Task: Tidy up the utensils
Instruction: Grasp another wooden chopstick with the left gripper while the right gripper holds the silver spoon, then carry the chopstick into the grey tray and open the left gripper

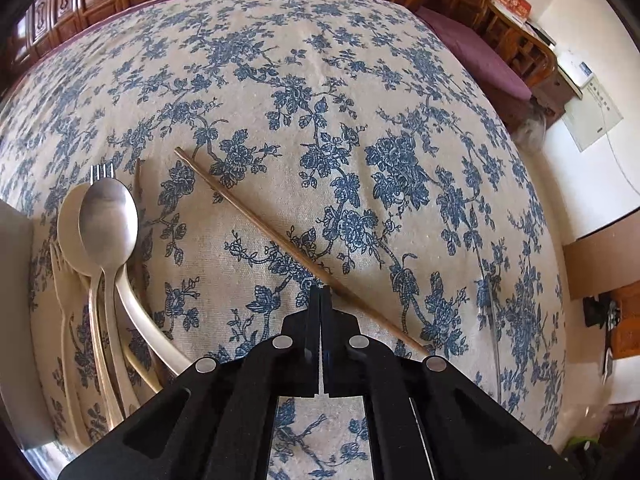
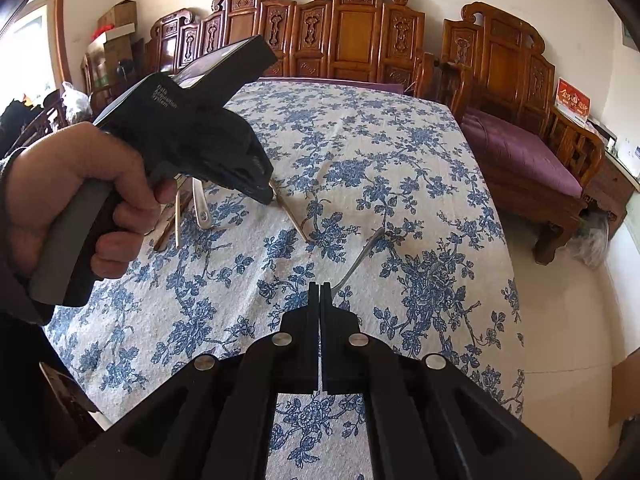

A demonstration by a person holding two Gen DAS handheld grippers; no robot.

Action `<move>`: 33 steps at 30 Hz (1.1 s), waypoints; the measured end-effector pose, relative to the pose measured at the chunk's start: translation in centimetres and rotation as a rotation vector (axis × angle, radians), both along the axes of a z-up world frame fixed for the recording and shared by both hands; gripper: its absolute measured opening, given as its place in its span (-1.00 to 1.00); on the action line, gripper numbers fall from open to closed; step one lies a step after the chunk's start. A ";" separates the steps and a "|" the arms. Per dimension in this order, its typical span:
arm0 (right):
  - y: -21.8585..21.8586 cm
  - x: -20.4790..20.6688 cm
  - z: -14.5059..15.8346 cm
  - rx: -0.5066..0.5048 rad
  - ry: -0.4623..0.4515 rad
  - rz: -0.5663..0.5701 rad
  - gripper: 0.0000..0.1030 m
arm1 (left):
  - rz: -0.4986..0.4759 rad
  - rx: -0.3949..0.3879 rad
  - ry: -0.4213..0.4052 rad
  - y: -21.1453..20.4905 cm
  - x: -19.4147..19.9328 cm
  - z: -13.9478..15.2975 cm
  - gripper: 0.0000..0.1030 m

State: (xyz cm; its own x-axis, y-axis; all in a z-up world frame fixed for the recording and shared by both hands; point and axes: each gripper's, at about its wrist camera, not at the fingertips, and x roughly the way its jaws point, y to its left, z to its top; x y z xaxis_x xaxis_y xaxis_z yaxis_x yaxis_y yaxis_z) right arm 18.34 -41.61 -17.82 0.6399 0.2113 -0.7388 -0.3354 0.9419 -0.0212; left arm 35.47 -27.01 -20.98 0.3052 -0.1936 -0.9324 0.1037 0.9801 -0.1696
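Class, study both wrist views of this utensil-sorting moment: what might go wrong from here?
1. The left gripper seems to pinch the chopstick with only its fingertips, so the chopstick may pivot or slip out.
2. The stacked spoons lie close by on the tablecloth. Swinging the chopstick could scatter them.
3. The right gripper is shut right beside a metal handle and might knock it aside.

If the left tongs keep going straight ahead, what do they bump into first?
Probably the brown chopstick. The left tongs are shut with their tips right at it, where it lies slanting on the flowered tablecloth. Whether they already touch is unclear.
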 end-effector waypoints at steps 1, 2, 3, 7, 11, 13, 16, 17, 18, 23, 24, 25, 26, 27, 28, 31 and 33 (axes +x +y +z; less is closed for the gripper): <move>0.0 -0.1 0.1 0.000 -0.002 0.000 -0.97 | 0.000 -0.011 0.000 0.1 -0.1 0.1 -1.00; 0.0 -0.1 0.2 0.002 -0.003 -0.001 -0.97 | -0.001 -0.020 -0.008 0.2 -0.1 0.4 -1.00; 0.0 -0.1 0.3 0.002 -0.005 -0.002 -0.97 | 0.001 -0.023 -0.016 0.3 -0.1 0.7 -1.00; -0.2 0.0 0.4 0.008 -0.008 -0.007 -0.97 | 0.025 -0.027 -0.025 0.4 0.3 1.3 -0.88; -0.3 0.0 0.2 0.008 -0.004 -0.008 -0.97 | 0.035 -0.007 -0.034 -0.3 1.0 1.3 -0.46; -0.4 0.1 0.0 0.010 -0.003 -0.008 -0.97 | 0.025 0.028 -0.020 -1.0 1.4 0.7 -0.45; -0.4 0.1 0.0 0.015 -0.003 -0.007 -0.97 | 0.006 0.112 -0.027 -1.9 1.6 0.0 -0.44; -0.4 0.1 0.0 0.017 -0.004 -0.006 -0.97 | -0.004 0.132 -0.033 -2.3 1.6 -0.1 -0.44; -0.4 0.0 0.0 0.018 -0.005 -0.005 -0.97 | -0.017 0.148 -0.034 -2.6 1.6 -0.3 -0.44; -0.3 0.0 -0.1 0.017 -0.001 -0.002 -0.97 | -0.039 0.133 -0.040 -2.1 1.7 -0.5 -0.91; -0.2 0.0 -0.1 0.014 -0.001 -0.002 -0.97 | -0.046 0.131 -0.037 -2.1 1.6 -0.4 -0.91; -0.2 -0.1 -0.1 0.011 0.001 -0.002 -0.97 | -0.050 0.134 -0.036 -1.9 1.4 -0.3 -0.92; -0.2 -0.1 0.0 0.010 0.001 -0.002 -0.97 | -0.056 0.128 -0.034 -1.7 1.3 -0.3 -0.92; -0.1 -0.2 0.1 0.009 0.001 -0.001 -0.97 | -0.062 0.124 -0.034 -1.5 1.2 -0.3 -0.92; 0.0 -0.3 0.2 0.005 0.000 0.000 -0.97 | -0.069 0.122 -0.037 -1.3 1.1 -0.1 -0.92; 0.5 -0.5 0.7 -0.003 -0.004 0.008 -0.97 | -0.092 0.106 -0.057 -0.7 0.3 1.1 -0.92; 1.0 -0.5 1.0 -0.015 -0.009 0.019 -0.97 | -0.110 0.104 -0.075 -0.1 -0.2 2.2 -0.92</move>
